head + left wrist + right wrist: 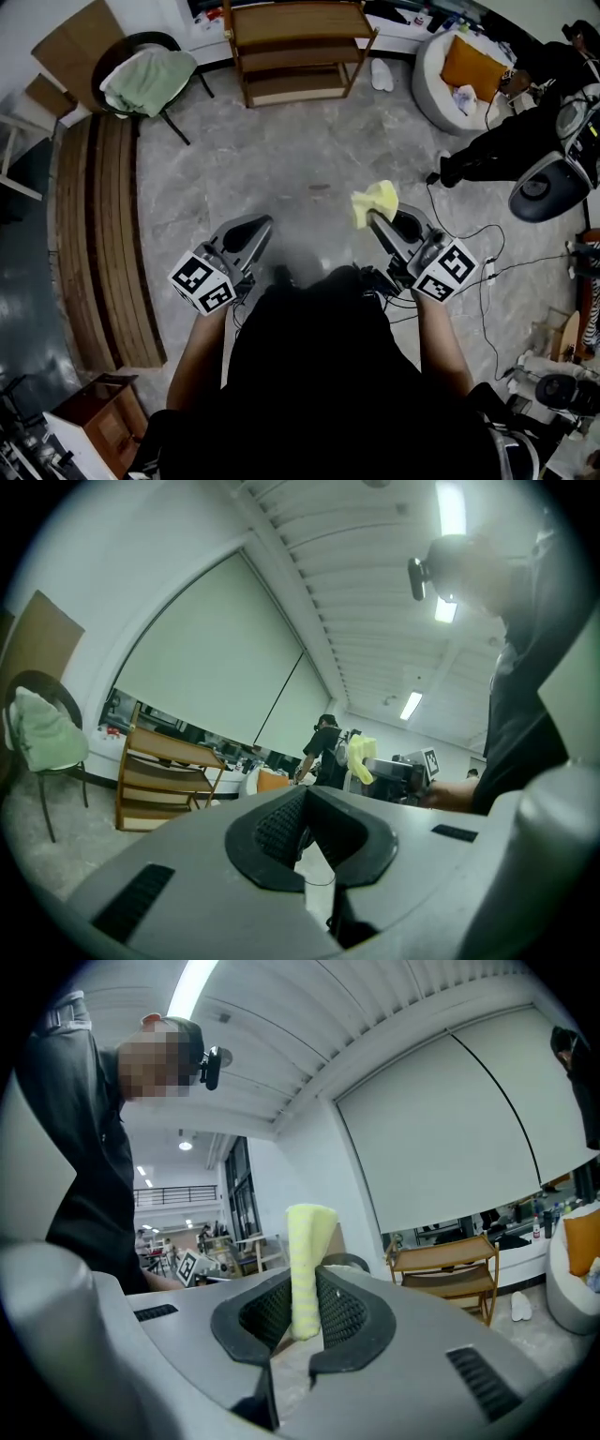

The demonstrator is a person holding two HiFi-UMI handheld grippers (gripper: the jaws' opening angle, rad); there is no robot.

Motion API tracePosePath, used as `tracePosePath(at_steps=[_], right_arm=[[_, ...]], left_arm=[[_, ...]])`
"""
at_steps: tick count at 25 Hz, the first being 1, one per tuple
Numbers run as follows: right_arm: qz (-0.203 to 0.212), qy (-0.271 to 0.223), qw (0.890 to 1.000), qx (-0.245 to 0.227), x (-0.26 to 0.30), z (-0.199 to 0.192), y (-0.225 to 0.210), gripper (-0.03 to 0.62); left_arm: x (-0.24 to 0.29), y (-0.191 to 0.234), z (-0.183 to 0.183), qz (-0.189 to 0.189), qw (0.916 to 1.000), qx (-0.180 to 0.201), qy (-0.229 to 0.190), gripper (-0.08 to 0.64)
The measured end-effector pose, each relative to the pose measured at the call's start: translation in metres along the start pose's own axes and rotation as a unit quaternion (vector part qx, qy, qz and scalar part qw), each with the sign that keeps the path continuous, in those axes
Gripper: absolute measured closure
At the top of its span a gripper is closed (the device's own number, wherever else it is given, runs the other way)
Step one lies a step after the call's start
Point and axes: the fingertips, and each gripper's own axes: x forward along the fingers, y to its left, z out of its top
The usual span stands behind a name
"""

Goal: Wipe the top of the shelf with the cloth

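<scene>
Your right gripper (377, 218) has its fingers (342, 1312) clenched on the yellow cloth (375, 199). The cloth stands up out of them as a folded strip, well apart from the shelf (298, 47). Your left gripper (261, 225) has its fingers pressed together on nothing.

At the far right, a white round tub (433, 70) holds an orange cushion (472, 64). At the far left, a chair (173, 42) carries green fabric (150, 80).

The shelf has 3 wooden tiers and stands by the far wall. A wide stretch of grey floor (309, 150) lies between it and you. Planks (98, 234) line the left side, and cables (469, 267) trail along the right.

The shelf's top runs up to the picture's far edge, and your torso covers the near floor.
</scene>
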Motion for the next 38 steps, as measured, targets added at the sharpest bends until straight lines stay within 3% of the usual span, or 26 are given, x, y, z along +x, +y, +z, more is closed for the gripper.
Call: tracePosePath(at_steps=[10,17,27,31,38], right_arm=[[0.020,0.010,1.000,0.017,0.065,0.003,-0.045,0.538],[0.049,0.028,0.998,0.016,0.125,0.004,-0.118,0.538],[0.106,0.020,0.994,0.022,0.201,0.054,-0.255,0.538],[0.137,0.019,0.990,0.021,0.234,0.066,-0.286,0.538],[0.142,0.035,0.988,0.042,0.290,0.066,-0.330,0.538]], left_arm=[[0.027,0.068,0.020,0.007,0.9999,-0.014,0.001,0.549],[0.063,0.133,0.038,0.050,0.9983,-0.028,0.009,0.549],[0.173,0.221,0.111,0.092,0.9950,-0.040,0.000,0.549],[0.202,0.247,0.140,0.107,0.9940,-0.023,-0.005,0.549],[0.220,0.318,0.163,0.123,0.9918,-0.032,-0.016,0.549]])
